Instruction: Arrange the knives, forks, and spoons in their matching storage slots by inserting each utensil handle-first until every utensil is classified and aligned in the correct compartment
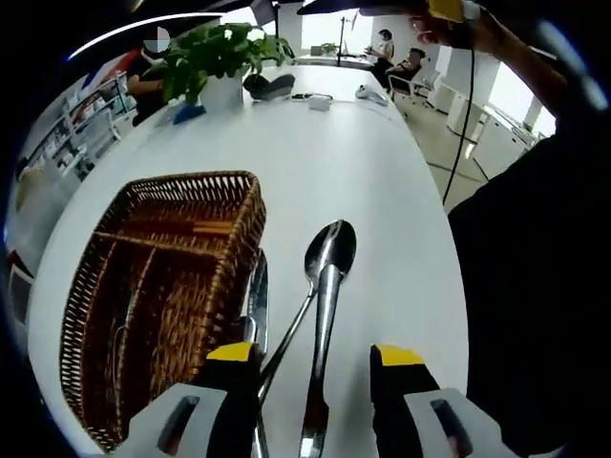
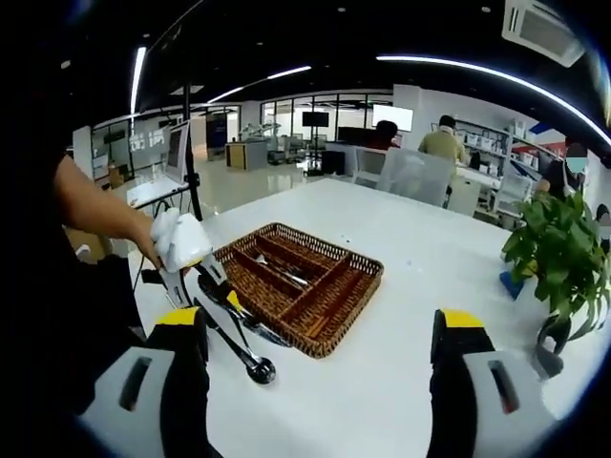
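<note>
Left gripper view:
Left gripper: jaws wide apart, low over the table; the spoon handles pass between the yellow tips, but no tip touches them, so it holds nothing.
Spoons: two metal spoons lie on the white table, just right of the basket; one bowl faces up and points away from the camera, the handles cross near the jaws.
Knife: a flat blade lies between the spoons and the basket wall, close to it.
Basket: woven wicker with long slots; some metal utensils already lie in the left slots, which kind cannot be told.
Plant: in a white pot at the far end, well apart.

Right gripper view:
Right gripper: jaws fully apart and nothing between them; it hangs above the table, away from the work.
Left gripper, seen from here: it leans down at the near corner of the basket, over a dark spoon bowl.

Handling:
Spoons, judged: stiff, light, polished steel, so probably slippery and flat against the table; the best hold seems the thin handle near the middle, one spoon at a time, because the crossed handles could come up together.
</note>
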Action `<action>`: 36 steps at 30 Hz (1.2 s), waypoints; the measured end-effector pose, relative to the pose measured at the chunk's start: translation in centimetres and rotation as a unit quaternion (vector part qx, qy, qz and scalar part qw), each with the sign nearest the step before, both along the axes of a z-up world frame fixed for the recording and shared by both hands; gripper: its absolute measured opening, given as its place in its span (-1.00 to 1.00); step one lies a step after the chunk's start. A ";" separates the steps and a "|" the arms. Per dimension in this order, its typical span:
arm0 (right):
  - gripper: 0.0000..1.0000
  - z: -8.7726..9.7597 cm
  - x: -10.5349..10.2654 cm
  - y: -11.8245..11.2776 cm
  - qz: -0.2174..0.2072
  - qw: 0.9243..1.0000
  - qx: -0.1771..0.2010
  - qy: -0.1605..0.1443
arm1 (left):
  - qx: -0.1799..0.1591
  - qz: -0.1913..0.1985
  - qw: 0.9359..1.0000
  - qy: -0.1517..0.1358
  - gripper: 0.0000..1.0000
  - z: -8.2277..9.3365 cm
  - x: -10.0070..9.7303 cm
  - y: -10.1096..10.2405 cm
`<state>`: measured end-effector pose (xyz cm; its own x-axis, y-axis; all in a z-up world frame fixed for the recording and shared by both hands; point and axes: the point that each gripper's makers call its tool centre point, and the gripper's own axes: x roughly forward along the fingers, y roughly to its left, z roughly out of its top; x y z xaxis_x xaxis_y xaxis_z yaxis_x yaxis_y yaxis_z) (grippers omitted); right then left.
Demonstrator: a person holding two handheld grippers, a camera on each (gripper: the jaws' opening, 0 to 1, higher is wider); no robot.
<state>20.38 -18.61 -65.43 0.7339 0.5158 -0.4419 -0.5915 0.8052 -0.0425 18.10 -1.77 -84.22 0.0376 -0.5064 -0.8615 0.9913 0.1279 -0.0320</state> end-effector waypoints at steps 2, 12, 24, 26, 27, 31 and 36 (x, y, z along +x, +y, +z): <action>0.96 -0.1 -0.1 -0.1 -0.001 1.000 0.000 0.001 | 0.004 -0.001 1.000 0.003 -0.10 -0.6 -0.2 0.0; 0.94 -0.4 -0.3 -0.8 -0.010 1.000 -0.005 0.005 | -0.005 0.000 1.000 0.026 -0.35 -1.6 -0.6 -0.7; 0.93 -0.6 -0.3 -0.8 -0.010 1.000 -0.008 0.006 | 0.020 -0.034 0.999 0.023 -0.62 -2.9 -1.2 -0.5; 0.93 -0.6 -0.2 -0.8 -0.011 1.000 -0.008 0.006 | 0.021 -0.038 0.999 0.018 -0.66 -2.9 -1.1 -0.4; 0.93 -0.6 -0.2 -0.9 -0.012 1.000 -0.008 0.006 | 0.019 -0.036 0.999 0.021 -0.67 -2.9 -1.0 -0.5; 0.92 -0.6 -0.1 -0.9 -0.013 1.000 -0.008 0.007 | 0.035 -0.073 0.997 -0.015 -0.77 -3.0 -0.7 -0.3; 0.92 -0.7 -0.1 -0.8 -0.013 1.000 -0.007 0.007 | 0.051 -0.089 0.994 -0.029 -0.84 -3.1 -0.6 -0.4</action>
<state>20.29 -19.38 -66.09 0.7413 0.4900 -0.4587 -0.5706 0.8199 -0.0464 17.53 -2.18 -87.35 0.0057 -0.4190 -0.9080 0.9983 -0.0508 0.0298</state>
